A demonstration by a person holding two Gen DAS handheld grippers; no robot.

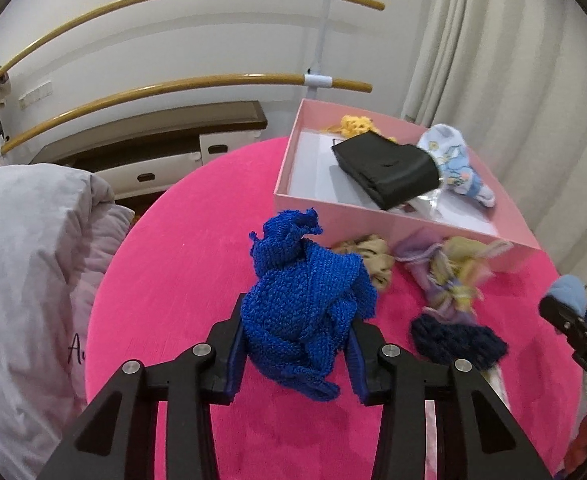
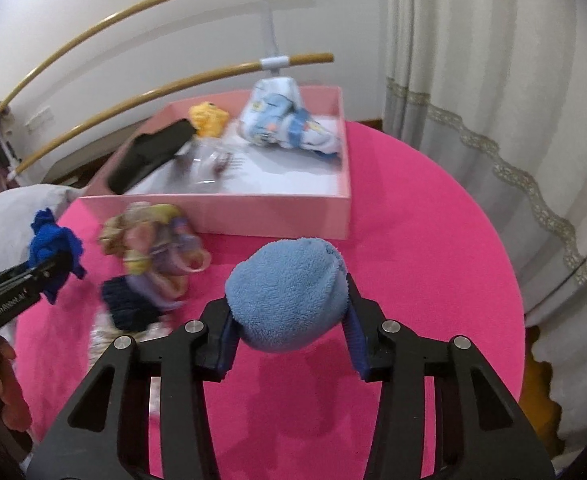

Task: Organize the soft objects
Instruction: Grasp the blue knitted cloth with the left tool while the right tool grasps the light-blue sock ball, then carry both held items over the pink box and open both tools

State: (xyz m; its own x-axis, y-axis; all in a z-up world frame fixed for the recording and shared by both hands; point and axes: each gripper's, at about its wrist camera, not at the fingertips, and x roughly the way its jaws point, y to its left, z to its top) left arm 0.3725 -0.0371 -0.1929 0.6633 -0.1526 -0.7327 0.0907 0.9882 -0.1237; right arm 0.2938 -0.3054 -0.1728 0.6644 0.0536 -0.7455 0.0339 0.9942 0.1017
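My left gripper (image 1: 295, 344) is shut on a royal blue knitted cloth (image 1: 305, 300), held above the pink round table (image 1: 165, 280). My right gripper (image 2: 289, 320) is shut on a light blue terry cloth bundle (image 2: 289, 292), also held above the table. The pink box (image 2: 253, 212) stands at the table's far side and holds a black pouch (image 1: 389, 170), a yellow knit piece (image 2: 209, 118) and a white-and-blue printed cloth (image 2: 285, 120). In front of the box lie a pastel striped cloth (image 2: 153, 240), a beige cloth (image 1: 373, 256) and a dark navy knit piece (image 2: 127, 304).
A grey-white pillow (image 1: 25, 280) lies left of the table. Two wooden rails (image 1: 173, 88) run along the wall behind. A white curtain (image 2: 493, 120) hangs at the right. A low dark wooden cabinet (image 1: 153, 140) stands behind the table.
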